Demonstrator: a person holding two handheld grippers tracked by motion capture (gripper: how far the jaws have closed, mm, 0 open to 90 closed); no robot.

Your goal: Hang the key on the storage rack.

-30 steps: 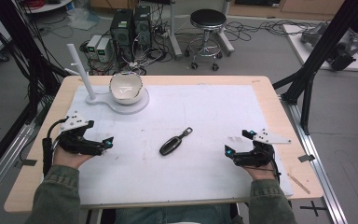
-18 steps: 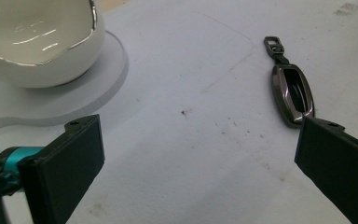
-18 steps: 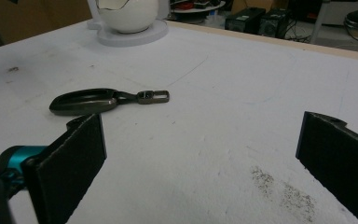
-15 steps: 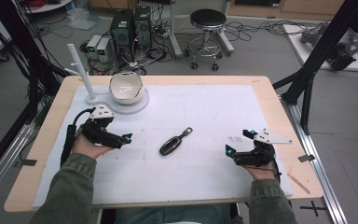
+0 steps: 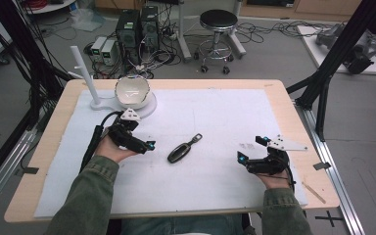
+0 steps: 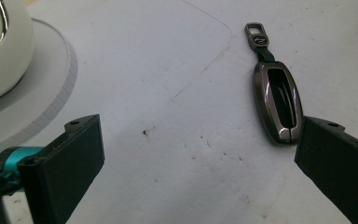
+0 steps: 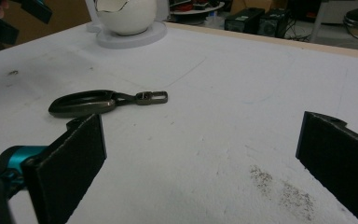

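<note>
A dark key fob (image 5: 182, 151) with a metal clip lies flat on the white mat near the table's middle. My left gripper (image 5: 144, 146) hovers just left of it, open. In the left gripper view the fob (image 6: 279, 102) lies lengthwise by the right jaw, and the wide gap of the left gripper (image 6: 200, 172) holds nothing. My right gripper (image 5: 250, 149) rests open near the front right. Between its jaws (image 7: 200, 168) is bare mat, with the fob (image 7: 86, 103) farther off to the left.
A white bowl (image 5: 132, 92) sits on a round white base (image 5: 149, 108) at the back left, beside an upright white post (image 5: 85, 73). The mat (image 5: 225, 112) covers most of the wooden table (image 5: 279, 88). Black frame struts (image 5: 323, 93) stand at the right edge.
My left gripper has moved forward and to the right, from the front left of the mat to just beside the key fob. The right gripper and the fob have not moved.
</note>
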